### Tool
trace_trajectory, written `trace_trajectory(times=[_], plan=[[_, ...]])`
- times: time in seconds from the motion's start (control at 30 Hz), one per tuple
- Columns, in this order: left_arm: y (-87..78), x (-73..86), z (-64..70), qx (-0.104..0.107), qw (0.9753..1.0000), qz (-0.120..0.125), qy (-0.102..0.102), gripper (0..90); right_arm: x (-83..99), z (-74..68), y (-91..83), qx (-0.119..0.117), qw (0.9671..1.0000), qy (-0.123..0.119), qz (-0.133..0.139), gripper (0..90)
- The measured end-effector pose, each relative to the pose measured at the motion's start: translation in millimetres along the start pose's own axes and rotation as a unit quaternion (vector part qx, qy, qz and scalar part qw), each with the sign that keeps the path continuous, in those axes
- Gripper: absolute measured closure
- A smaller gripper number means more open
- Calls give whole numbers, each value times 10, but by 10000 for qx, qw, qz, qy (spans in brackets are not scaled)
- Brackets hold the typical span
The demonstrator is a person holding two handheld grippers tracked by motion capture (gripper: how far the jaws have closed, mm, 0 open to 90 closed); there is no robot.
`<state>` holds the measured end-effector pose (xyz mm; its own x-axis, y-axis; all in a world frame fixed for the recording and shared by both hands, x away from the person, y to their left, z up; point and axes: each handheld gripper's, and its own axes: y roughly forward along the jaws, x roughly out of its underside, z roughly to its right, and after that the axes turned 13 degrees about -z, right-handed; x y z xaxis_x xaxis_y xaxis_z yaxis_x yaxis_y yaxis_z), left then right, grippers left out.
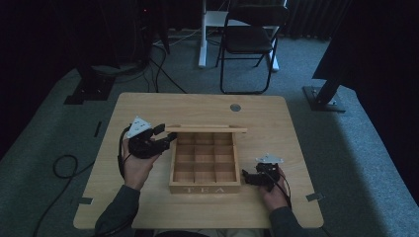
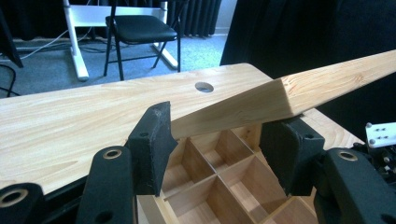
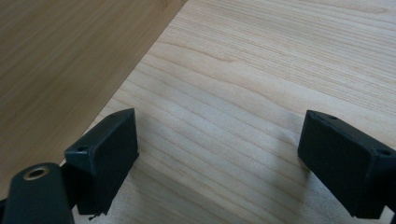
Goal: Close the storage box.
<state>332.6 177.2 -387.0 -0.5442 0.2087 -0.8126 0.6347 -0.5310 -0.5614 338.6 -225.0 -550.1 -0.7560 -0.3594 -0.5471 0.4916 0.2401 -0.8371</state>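
So there's a wooden tea box sitting about mid-counter, a bit toward the person's edge. Light pine-looking wood, "TEA" lettered on the front wall facing the person. Inside it's split by thin wooden dividers into a grid of square compartments, three across and three deep from what I can see, and the ones I can see into look bare. The lid is swung up at the back edge of the box; from the high view you mostly see its thin edge as a pale strip along the far side.

The left gripper is at the box's far-left corner, right by the end of the lid. In the left gripper view the lid slants across between the two black fingers, which are spread fairly wide on either side of it. I can't tell whether they're actually touching the wood or just framing it. The compartments show just below.

The right gripper rests on the counter just beside the box's right wall, near the front corner. Its fingers are wide apart with nothing between them, just bare counter grain, and the box's side wall runs along the left of that view.

A black folding chair stands on the carpet beyond the counter's far edge.
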Motion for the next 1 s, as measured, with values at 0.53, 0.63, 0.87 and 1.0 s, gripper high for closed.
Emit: trace_trajectory(times=[0.53,0.63,0.87,1.0], plan=[[-13,156,54,21,10000,-77,-28,444,0,0,2,10,10000,1,17,117],[-12,175,60,23,10000,-92,-27,443,0,1,3,11,10000,-4,19,117],[-3,243,76,47,9999,-121,-47,443,0,-2,2,8,10000,4,16,117],[0,281,87,59,9998,-156,-66,443,-1,-13,3,-4,10000,-2,14,117]])
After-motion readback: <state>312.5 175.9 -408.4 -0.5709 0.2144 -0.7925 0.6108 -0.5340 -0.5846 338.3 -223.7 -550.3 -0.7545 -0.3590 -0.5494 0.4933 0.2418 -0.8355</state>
